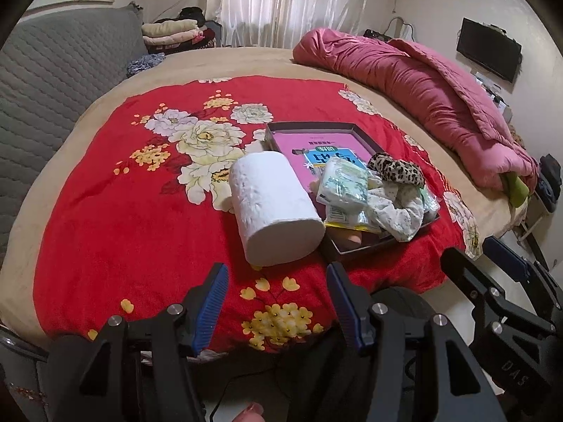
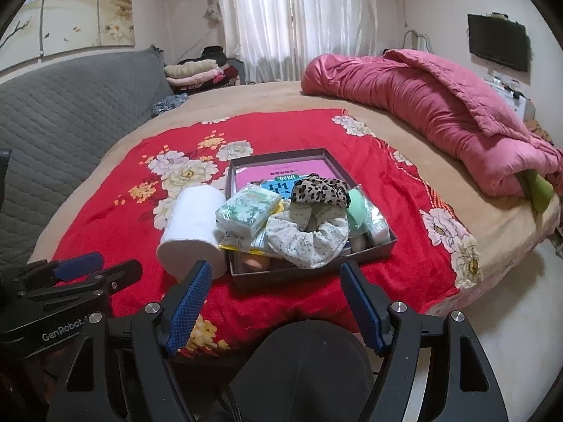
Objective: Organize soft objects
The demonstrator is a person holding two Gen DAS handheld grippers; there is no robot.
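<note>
A white paper roll (image 1: 276, 207) (image 2: 193, 232) lies on its side on the red flowered blanket (image 1: 140, 211) (image 2: 404, 183), just left of a dark shallow box (image 1: 316, 127) (image 2: 281, 153). The box holds a pink book (image 1: 309, 147), a tissue pack (image 1: 343, 183) (image 2: 248, 209), a leopard scrunchie (image 1: 396, 170) (image 2: 320, 188), a pale floral scrunchie (image 1: 397, 211) (image 2: 309, 242) and a green sponge (image 2: 357, 207). My left gripper (image 1: 278, 277) hangs open and empty just short of the roll. My right gripper (image 2: 276, 274) is open and empty in front of the box's near edge.
A rolled pink quilt (image 1: 422, 95) (image 2: 440, 105) lies along the bed's far right side. A grey quilted headboard (image 1: 52, 81) (image 2: 70, 105) stands at the left, with folded clothes (image 1: 172, 31) behind it. Each gripper shows at the edge of the other's view.
</note>
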